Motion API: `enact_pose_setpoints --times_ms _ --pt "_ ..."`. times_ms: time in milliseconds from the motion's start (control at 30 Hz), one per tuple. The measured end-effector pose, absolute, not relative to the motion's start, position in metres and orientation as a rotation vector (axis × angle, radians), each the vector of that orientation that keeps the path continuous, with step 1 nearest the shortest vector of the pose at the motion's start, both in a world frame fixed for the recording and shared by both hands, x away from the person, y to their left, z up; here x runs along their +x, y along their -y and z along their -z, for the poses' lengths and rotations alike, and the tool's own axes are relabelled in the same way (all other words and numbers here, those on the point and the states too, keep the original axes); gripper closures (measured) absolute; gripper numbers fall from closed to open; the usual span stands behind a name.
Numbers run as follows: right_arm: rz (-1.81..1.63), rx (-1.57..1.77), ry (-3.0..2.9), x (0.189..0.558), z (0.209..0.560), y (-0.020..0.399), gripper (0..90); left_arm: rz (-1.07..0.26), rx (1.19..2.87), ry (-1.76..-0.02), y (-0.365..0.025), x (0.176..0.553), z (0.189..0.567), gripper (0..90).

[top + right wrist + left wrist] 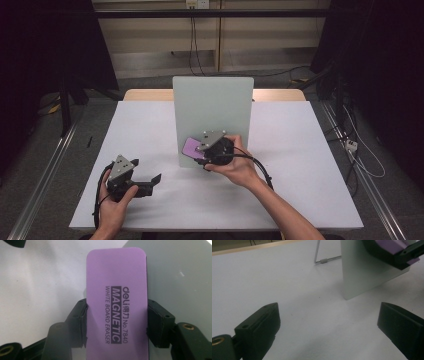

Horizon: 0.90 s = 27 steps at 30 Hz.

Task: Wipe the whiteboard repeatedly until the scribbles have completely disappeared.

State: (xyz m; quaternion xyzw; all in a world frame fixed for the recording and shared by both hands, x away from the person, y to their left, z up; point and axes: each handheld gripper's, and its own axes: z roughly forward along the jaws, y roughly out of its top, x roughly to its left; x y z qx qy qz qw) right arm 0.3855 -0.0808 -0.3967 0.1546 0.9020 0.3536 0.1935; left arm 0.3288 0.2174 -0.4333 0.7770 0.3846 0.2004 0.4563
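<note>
Right gripper [116, 320]: jaws pinching a purple rectangular magnetic whiteboard eraser [116, 302], held against the upright pale grey whiteboard [212, 115].
Left gripper [329, 327]: jaws spread wide, low over the white table [150, 125].

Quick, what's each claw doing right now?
Left claw: open, holding nothing, just above the table.
Right claw: closed on the purple whiteboard eraser, at the upright whiteboard.

Board [212, 107] stands upright at centre of tabletop [300, 150], toward far side. Eraser [193, 148] against board's near face, low left, between jaws of right gripper [207, 152]. Left gripper [150, 182] near-left, well apart from board, just above tabletop.
</note>
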Motion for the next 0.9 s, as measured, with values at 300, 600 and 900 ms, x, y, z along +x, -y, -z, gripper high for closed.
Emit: enact_pose_setpoints --times_ms 300,600,900 --pt "-1.008 0.415 -2.55 0.385 0.405 0.071 41.7 -0.494 1.906 -0.949 -0.219 0.329 0.433 4.6" --pt "-1.076 0.477 -2.435 0.394 0.371 0.09 41.7 -0.493 1.914 -0.95 -0.218 0.329 0.433 4.6" --pt "-1.13 0.533 -2.325 0.403 0.336 0.106 41.7 -0.493 1.914 -0.948 -0.219 0.329 0.433 4.6"
